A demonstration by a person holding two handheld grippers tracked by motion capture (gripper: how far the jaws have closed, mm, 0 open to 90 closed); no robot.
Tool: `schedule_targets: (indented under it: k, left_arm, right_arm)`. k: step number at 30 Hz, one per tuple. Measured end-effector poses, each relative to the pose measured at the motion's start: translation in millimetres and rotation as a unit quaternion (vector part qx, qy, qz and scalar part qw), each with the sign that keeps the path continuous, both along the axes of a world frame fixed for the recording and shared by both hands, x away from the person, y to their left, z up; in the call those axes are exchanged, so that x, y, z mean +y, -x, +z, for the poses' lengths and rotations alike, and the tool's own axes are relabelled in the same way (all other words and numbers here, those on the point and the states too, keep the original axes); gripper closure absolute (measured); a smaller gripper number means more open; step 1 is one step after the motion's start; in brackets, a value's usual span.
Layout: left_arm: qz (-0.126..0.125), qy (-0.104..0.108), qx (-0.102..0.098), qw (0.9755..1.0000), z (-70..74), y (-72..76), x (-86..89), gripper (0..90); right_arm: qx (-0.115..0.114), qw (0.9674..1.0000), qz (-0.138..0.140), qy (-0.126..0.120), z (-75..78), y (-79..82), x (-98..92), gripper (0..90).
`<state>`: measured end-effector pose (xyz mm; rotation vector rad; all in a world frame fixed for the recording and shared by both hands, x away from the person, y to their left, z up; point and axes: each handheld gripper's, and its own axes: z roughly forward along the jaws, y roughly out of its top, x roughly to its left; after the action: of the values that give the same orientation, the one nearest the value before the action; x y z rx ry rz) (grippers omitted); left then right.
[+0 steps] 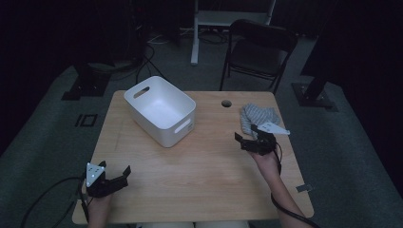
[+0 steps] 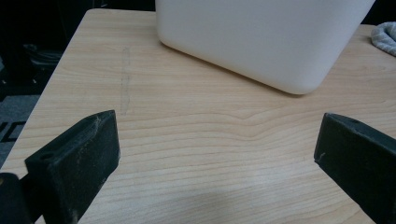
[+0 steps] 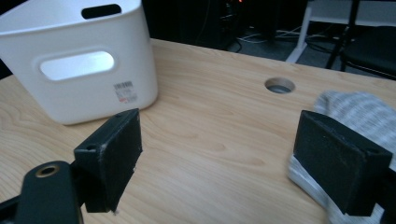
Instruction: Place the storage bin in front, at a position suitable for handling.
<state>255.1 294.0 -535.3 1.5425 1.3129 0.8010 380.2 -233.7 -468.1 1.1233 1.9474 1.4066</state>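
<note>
While the left gripper [image 1: 116, 178] rests wide open at the bench's [image 1: 199, 175] near corner, the right gripper [image 1: 247, 137], fingers wide, sits just beside the grey cloth [image 1: 259, 116], right of the bin [image 1: 161, 110].

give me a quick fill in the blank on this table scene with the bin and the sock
1. The white bin on the wooden table holds ____.
2. The grey sock lies beside the ____ claw.
3. The jaws of the left claw stand ____.
4. Between the bin and the sock, the tabletop has a round ____.

Missing words: nothing; right; open; hole
</note>
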Motion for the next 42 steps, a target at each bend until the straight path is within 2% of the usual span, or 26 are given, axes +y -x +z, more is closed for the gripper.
schedule_targets:
  k: [24,35,42]
  left_arm:
    - [-0.007,0.003,-0.001,1.0000,0.5,0.0,0.1,0.4]
    - [-0.008,0.004,-0.004,1.0000,1.8,0.7,1.0,0.4]
    - [-0.009,0.004,-0.006,0.9999,2.3,1.5,0.4,0.4]
  right_arm:
    - [-0.009,0.9985,0.053,-0.009,27.8,-40.4,76.6,15.1]
    - [-0.006,0.9978,0.064,-0.017,38.7,-60.9,109.9,15.1]
    - [0.006,0.9977,0.062,-0.028,40.5,-81.4,127.1,15.2]
